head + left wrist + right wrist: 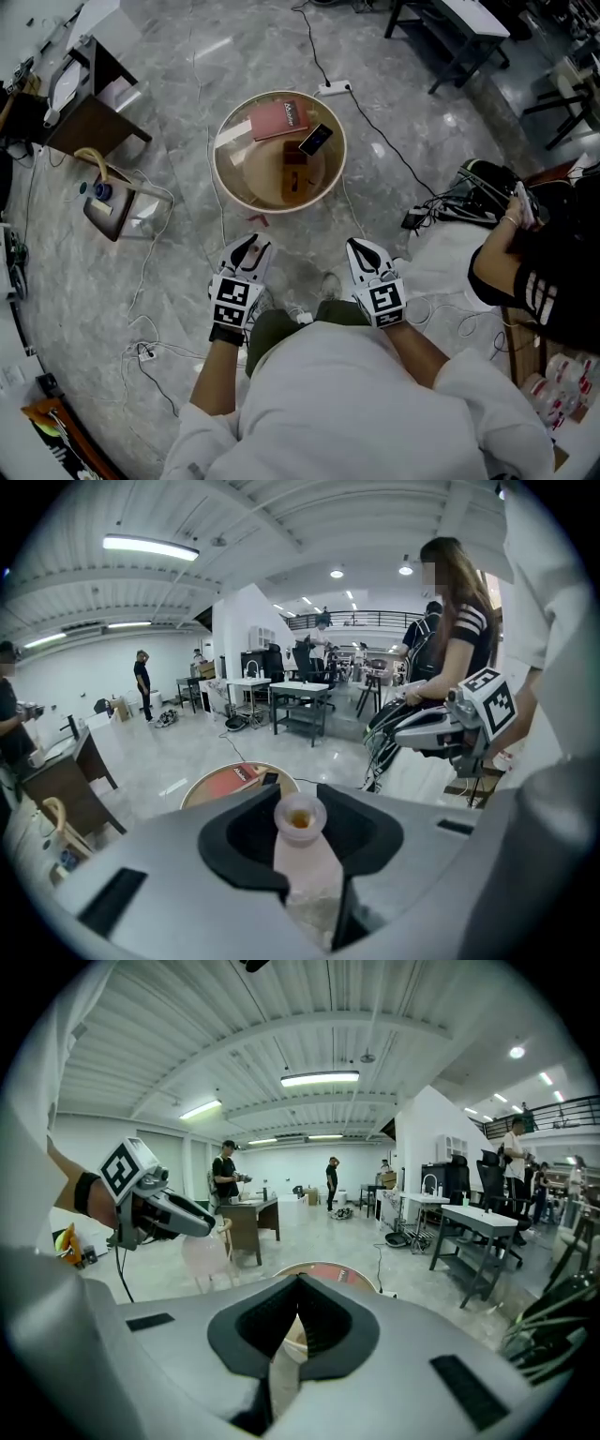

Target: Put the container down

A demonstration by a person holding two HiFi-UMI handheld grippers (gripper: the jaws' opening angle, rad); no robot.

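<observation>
The left tool (248,249) is clamped on the container (302,860), a small translucent pot with an open mouth and amber stuff inside, gripped by its body below the rim, low in the middle of the left gripper view. It looks light and thin-walled, probably slippery and easy to spill, so keep it upright. The right tool (298,1288) has its jaws nearly together and holds nothing. The round table (225,180), upper middle of the head view, has bare room at its lower left, clear of the book (277,120) and phone (315,139)
</observation>
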